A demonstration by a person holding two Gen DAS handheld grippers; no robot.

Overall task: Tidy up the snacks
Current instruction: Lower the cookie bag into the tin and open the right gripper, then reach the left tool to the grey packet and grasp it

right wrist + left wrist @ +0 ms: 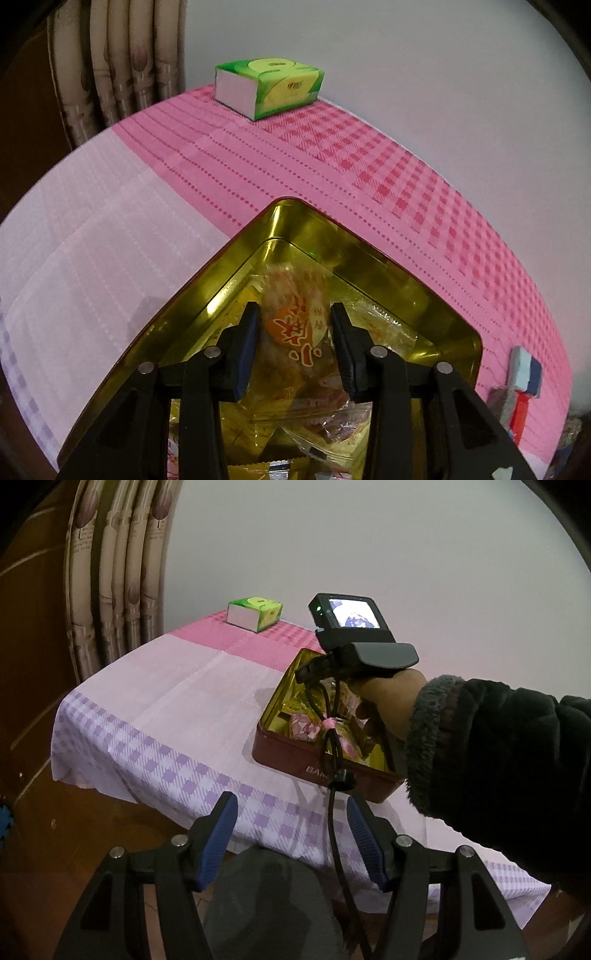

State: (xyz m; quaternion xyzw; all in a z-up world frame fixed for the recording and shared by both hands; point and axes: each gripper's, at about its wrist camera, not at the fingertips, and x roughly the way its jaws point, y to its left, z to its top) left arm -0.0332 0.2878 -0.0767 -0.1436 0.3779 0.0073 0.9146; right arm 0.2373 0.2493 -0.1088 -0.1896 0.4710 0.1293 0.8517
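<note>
The right gripper (294, 341) hangs low inside the gold-lined tin (373, 254) on the desk (110, 206), its jaws apart around an orange-printed snack packet (295, 332) that lies on the other snacks; the pads seem clear of it, so I judge this a release into the tin. The left gripper (291, 834) waits wide apart and empty at the desk's near edge, out of the way.

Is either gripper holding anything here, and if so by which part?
Nothing is held. The left gripper is open and empty; the right gripper straddles the clear orange-printed snack packet in the gold-lined tin, pads apart from it.
</note>
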